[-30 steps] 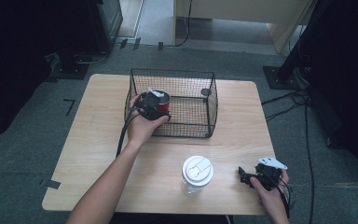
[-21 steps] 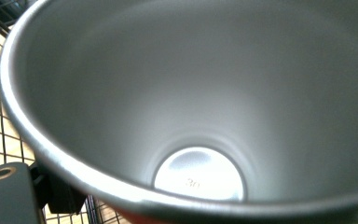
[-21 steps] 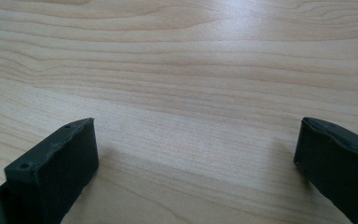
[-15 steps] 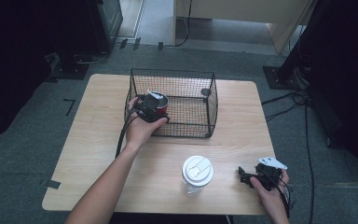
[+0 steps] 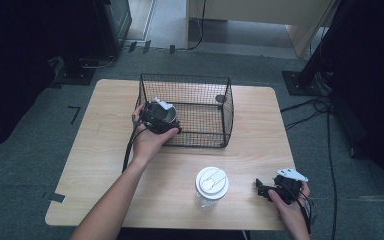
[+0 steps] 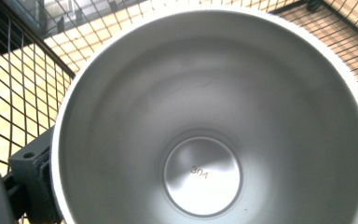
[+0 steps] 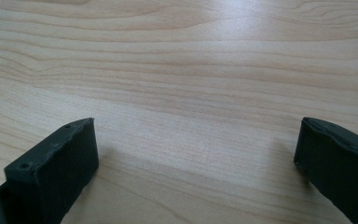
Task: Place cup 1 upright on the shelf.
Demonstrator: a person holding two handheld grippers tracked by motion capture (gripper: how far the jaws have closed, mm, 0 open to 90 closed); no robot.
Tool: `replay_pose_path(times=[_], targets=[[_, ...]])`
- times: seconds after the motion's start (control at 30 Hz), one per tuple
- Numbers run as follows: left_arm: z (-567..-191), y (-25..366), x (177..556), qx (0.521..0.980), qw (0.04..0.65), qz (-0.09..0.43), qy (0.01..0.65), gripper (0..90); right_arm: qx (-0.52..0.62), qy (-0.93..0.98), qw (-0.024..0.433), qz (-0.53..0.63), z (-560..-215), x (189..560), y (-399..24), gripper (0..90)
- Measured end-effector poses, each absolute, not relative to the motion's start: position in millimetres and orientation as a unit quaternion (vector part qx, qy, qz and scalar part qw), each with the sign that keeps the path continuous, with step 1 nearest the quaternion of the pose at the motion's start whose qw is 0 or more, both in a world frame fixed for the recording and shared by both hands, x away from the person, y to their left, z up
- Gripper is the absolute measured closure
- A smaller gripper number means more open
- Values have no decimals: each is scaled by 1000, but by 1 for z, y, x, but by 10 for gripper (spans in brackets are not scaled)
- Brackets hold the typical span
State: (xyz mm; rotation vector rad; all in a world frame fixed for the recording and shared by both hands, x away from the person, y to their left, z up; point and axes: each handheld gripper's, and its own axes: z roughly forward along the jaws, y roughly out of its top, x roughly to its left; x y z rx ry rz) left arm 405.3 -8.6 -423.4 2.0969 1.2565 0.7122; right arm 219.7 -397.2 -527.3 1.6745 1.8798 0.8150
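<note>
A stainless steel cup [image 6: 200,116] faces the left gripper view mouth-on; its bare inside has "304" stamped on the bottom. My left gripper [image 5: 160,116] is shut on it, with one black finger [image 6: 32,182] against the cup's left wall. Gripper and cup hang over the front left corner of a black wire basket [image 5: 215,120], whose mesh shows behind the cup. My right gripper [image 5: 266,190] rests near the table's front right corner. It stands open [image 7: 196,135], with bare wood between its fingers.
A clear jar with a white lid [image 5: 211,185] stands at the front of the wooden table [image 5: 105,165], left of the right gripper. A small dark round thing [image 5: 220,98] lies in the basket's back right corner. Cables and stands lie on the floor beyond the table.
My left hand has turned a little at the basket's front left corner, so the grey plate now shows on top. The right gripper has stayed put.
</note>
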Motion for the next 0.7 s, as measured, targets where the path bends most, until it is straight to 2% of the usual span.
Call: replay_pose_path(times=[0.3,0.7], targets=[[-411,-3,393,769,353,276,456,0,614,689,245,299,-527,220,-397,0],[-387,14,369,711,465,334,408,0,614,689,245,299,-527,220,-397,0]])
